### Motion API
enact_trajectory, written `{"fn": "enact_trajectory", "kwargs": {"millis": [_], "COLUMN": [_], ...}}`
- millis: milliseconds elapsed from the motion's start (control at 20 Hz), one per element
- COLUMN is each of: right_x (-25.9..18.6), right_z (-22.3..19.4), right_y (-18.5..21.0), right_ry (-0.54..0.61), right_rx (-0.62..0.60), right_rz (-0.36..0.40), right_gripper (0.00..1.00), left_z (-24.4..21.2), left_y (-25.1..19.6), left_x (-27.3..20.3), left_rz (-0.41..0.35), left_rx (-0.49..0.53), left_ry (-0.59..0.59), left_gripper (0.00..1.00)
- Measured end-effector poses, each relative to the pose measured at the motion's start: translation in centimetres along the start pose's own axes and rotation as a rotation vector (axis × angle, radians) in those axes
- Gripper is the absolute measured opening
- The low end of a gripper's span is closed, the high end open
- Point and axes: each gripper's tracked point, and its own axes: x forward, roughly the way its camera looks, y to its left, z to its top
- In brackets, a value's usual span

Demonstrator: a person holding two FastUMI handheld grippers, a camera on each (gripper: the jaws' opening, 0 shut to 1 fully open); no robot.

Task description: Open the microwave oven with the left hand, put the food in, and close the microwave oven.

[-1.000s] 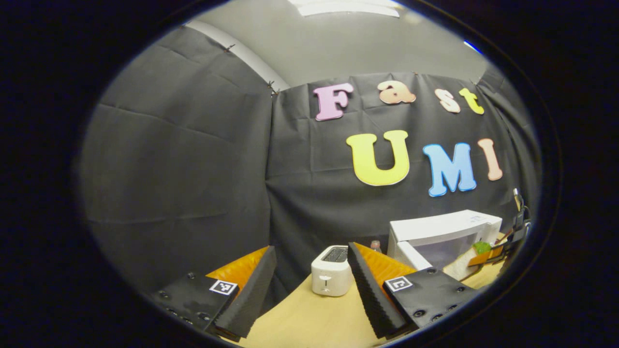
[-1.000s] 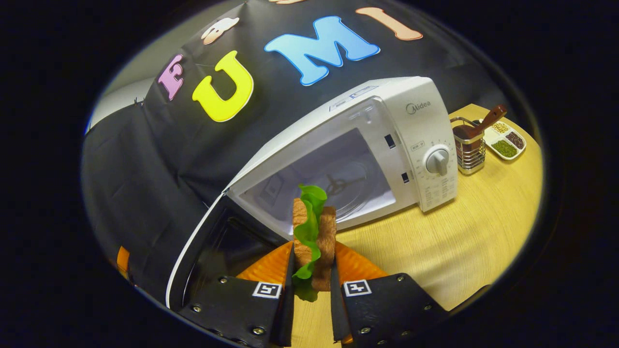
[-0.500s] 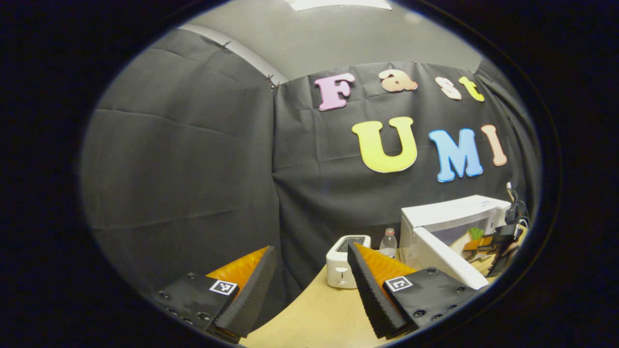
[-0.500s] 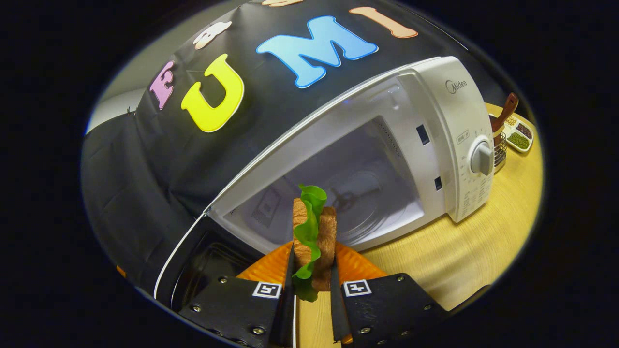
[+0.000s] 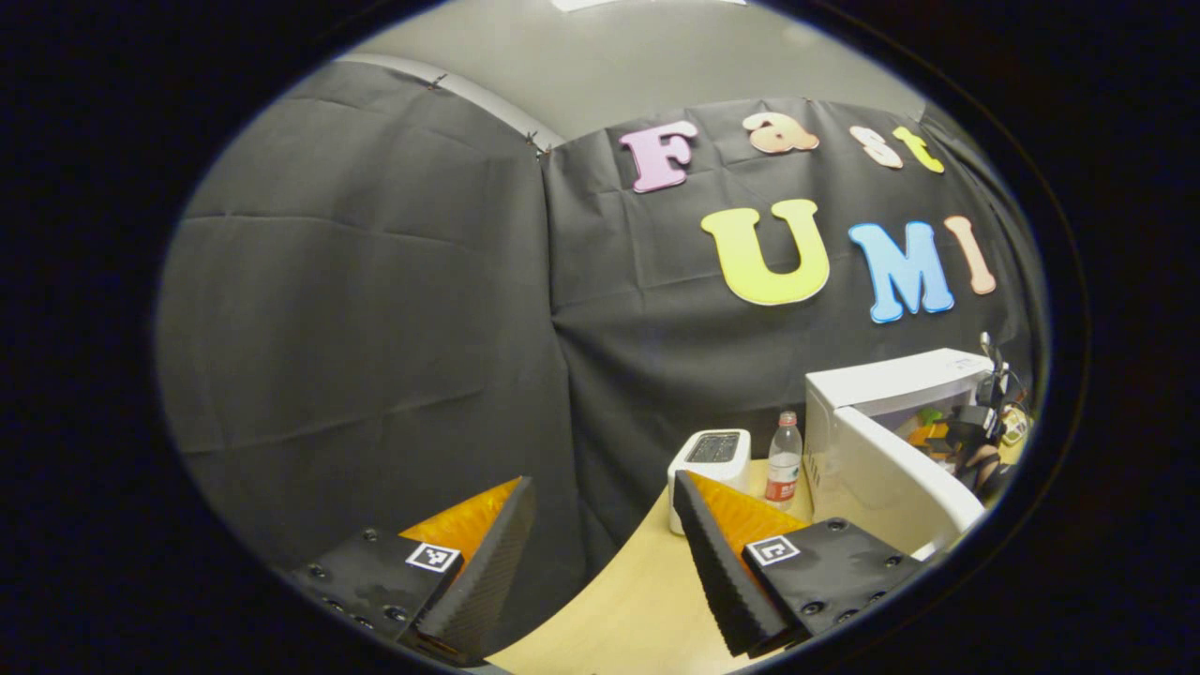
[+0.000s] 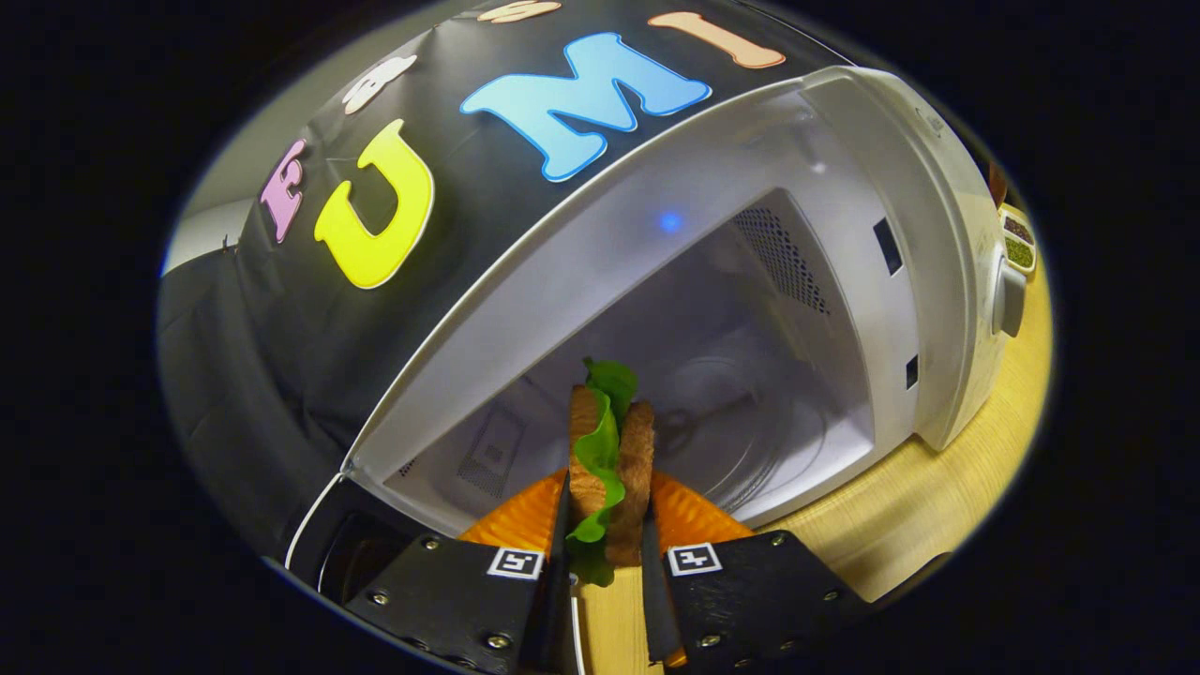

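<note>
Door of the white box-shaped microwave oven (image 6: pixel 844 281) is standing open, right gripper (image 6: pixel 605 562) is clenching the brown-bread-and-green-lettuce sandwich (image 6: pixel 609 450) at the cavity mouth, left gripper (image 5: pixel 600 553) is hanging released and empty well to the left; placing and closing are remaining.

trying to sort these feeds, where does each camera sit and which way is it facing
Left gripper view: rides the open left gripper, off to the side of the table, facing the toaster, bottle and microwave.
Right gripper view: rides the right gripper, shut on the sandwich, facing the cavity past the open door.
Shared: microwave, table, the right gripper at the opening.
</note>
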Motion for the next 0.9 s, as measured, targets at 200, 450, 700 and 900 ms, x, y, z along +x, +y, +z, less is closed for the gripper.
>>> {"fn": "enact_trajectory", "kwargs": {"millis": [200, 450, 700, 900], "right_x": [0.9, 0.5, -0.6, -3.2], "right_z": [0.1, 1.1, 3.2, 4.4], "right_y": [-1.4, -3.6, -5.3, -4.2], "right_ry": [-0.013, -0.052, -0.09, -0.115], "right_rx": [-0.065, -0.275, -0.429, -0.509], "right_rz": [-0.079, -0.205, -0.289, -0.269], "right_gripper": [0.41, 0.68, 0.94, 0.95], "left_z": [-0.3, -0.7, -1.1, -2.5], "left_y": [0.3, -0.6, -1.3, -2.4], "left_x": [0.0, 0.1, -0.3, -0.5], "left_rz": [0.014, 0.007, -0.005, -0.024], "left_rx": [-0.007, 0.02, 0.03, 0.011], "left_ry": [0.015, 0.019, 0.023, 0.034], "left_gripper": [0.95, 0.97, 0.95, 0.93]}}
